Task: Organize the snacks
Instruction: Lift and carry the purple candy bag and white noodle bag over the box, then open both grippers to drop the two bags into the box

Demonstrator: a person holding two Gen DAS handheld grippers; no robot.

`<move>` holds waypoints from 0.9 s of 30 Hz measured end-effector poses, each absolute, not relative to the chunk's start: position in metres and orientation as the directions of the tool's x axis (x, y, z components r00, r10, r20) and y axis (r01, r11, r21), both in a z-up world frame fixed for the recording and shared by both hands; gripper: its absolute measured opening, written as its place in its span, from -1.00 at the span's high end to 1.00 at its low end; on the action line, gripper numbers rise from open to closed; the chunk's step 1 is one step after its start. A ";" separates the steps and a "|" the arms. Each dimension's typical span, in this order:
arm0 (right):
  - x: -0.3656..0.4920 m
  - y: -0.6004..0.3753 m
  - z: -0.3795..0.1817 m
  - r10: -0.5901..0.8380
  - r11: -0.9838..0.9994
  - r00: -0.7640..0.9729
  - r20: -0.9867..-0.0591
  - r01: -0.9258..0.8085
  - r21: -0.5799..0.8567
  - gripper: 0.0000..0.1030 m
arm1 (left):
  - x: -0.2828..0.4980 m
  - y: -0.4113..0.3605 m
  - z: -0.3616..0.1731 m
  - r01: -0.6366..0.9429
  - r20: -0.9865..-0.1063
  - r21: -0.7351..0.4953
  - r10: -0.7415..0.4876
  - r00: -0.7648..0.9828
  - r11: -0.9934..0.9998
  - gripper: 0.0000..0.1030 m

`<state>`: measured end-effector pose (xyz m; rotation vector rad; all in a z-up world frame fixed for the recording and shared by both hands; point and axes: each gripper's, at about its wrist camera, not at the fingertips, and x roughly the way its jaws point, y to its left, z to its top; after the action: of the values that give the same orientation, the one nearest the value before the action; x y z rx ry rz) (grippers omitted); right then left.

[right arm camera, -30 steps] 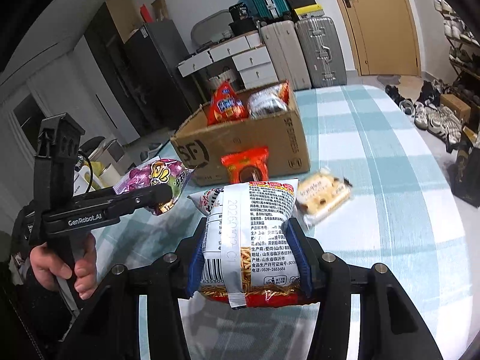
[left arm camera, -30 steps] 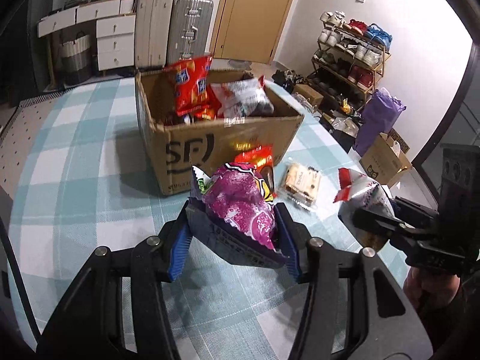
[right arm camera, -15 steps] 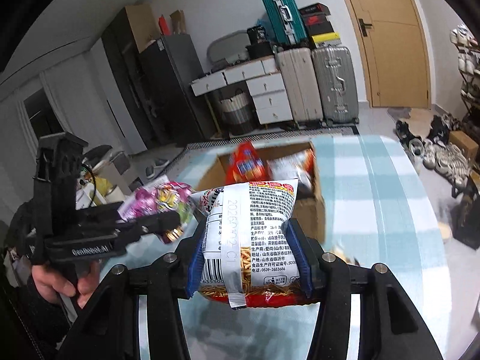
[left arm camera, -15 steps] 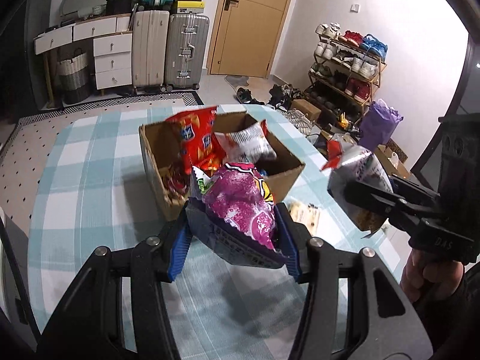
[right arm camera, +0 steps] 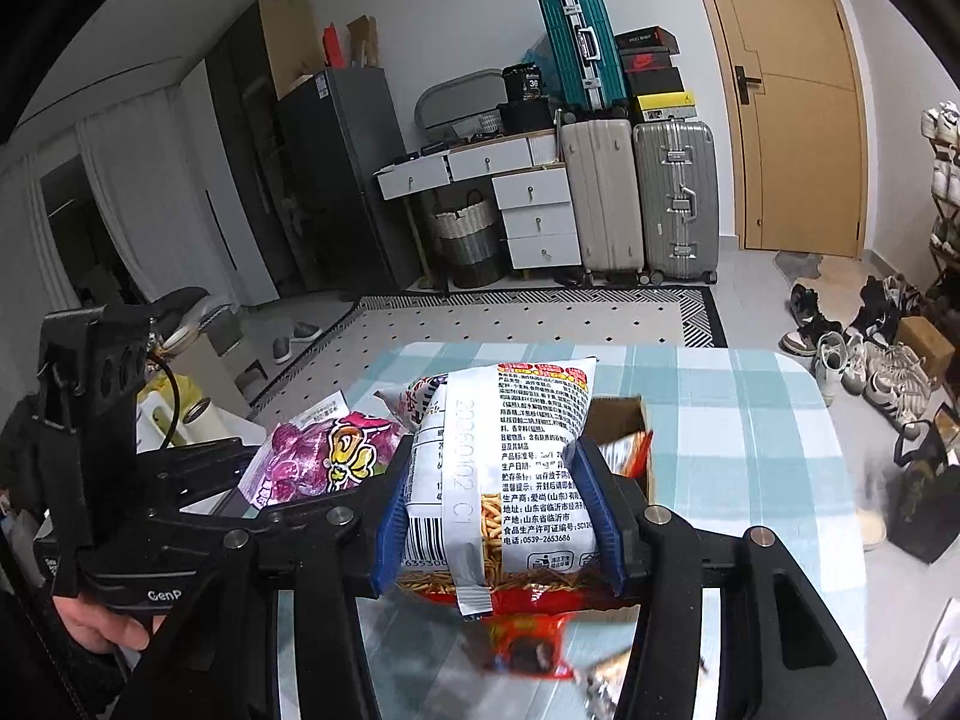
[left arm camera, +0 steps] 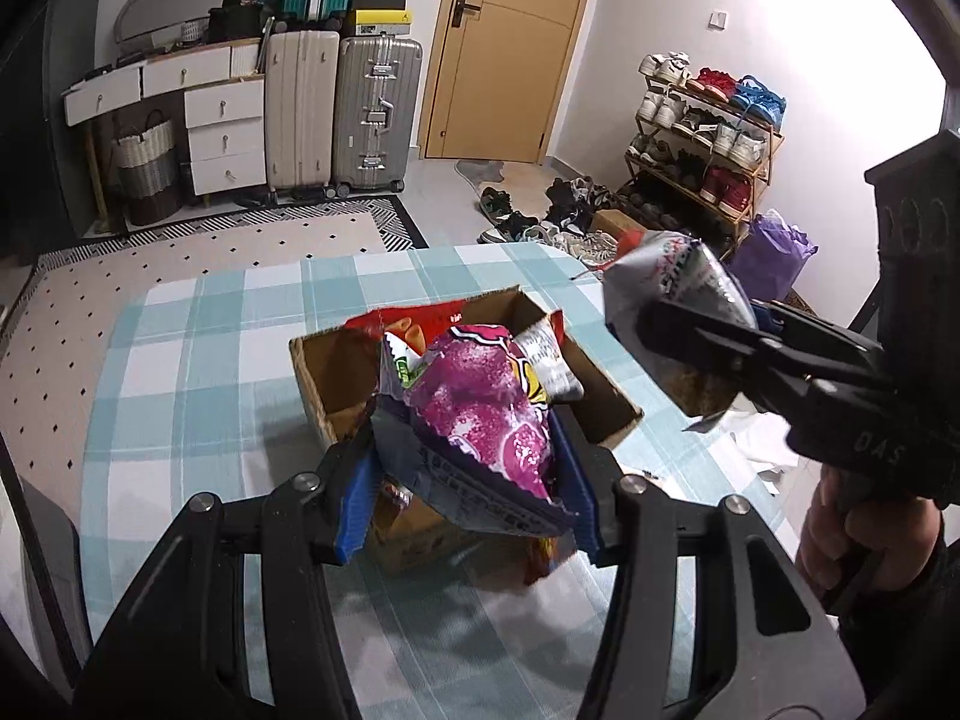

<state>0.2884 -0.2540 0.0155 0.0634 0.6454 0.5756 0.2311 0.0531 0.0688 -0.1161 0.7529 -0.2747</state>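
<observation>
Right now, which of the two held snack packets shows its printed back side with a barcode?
The white and red noodle-snack packet in the right tool; the left tool holds a purple packet showing its colourful front.

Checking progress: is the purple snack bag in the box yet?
Not yet. The purple snack bag is clamped in the left hand-held gripper, raised above the open cardboard box.

Both grippers: black frames, silver screw heads, blue ribbed pads (left arm camera: 354, 495). Left gripper (right arm camera: 324, 474) marked "GenP…", thin black cable; right gripper (left arm camera: 678, 348) marked "DAS", possibly cut off.
</observation>
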 end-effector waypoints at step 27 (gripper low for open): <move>0.382 -0.256 -0.059 0.482 0.872 0.603 -0.635 -0.404 0.278 -0.36 | 0.336 0.045 0.024 0.237 -0.696 -0.132 -0.260 0.669 0.963 -0.44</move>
<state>0.3823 -0.2558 -0.0591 0.1097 0.7672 0.5139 0.3356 0.0446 0.0239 -0.0310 0.7897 -0.2798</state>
